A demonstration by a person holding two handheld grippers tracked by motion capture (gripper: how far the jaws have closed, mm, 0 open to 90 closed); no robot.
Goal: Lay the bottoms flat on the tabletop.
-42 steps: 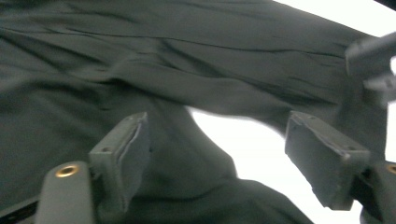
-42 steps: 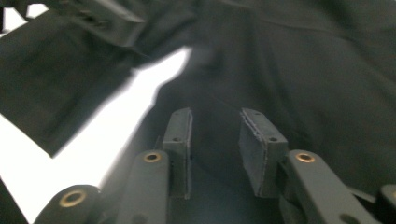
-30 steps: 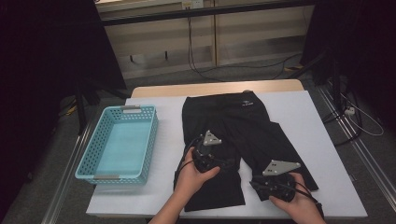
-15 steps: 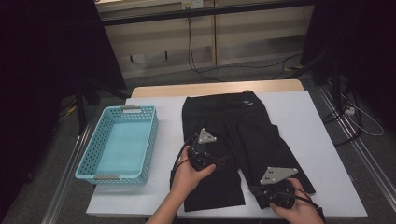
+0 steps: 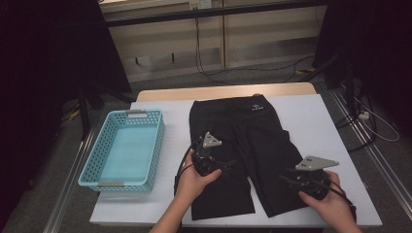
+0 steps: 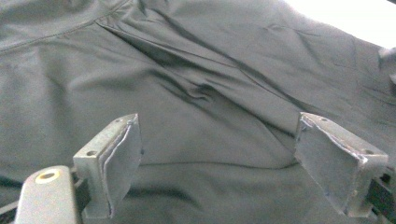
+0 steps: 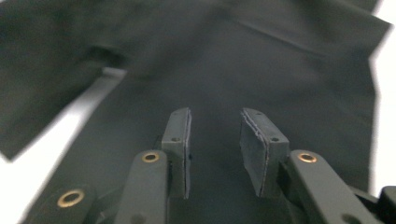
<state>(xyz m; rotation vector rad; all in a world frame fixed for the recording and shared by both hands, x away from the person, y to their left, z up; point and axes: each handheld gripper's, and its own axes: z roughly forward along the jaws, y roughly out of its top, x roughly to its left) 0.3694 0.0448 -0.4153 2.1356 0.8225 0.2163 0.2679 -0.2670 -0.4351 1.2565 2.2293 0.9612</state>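
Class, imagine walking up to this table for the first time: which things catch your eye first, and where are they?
A pair of black shorts lies spread flat on the white table. Left of it stands an empty turquoise basket. Two hand-held grippers hover over the legs: the left gripper wide open, the right gripper with a narrower gap, just opening, nothing between its fingers.

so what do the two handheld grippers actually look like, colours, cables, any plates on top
Both are black handheld units. The left gripper and the right gripper each carry a grey three-cornered plate on top, and a black cable loops from the left one. Up close, the jaws are dark metal arms with brass-coloured rivets, ending in flat rectangular grey pads with worn edges. The forearms are bare, with no sleeves in view.
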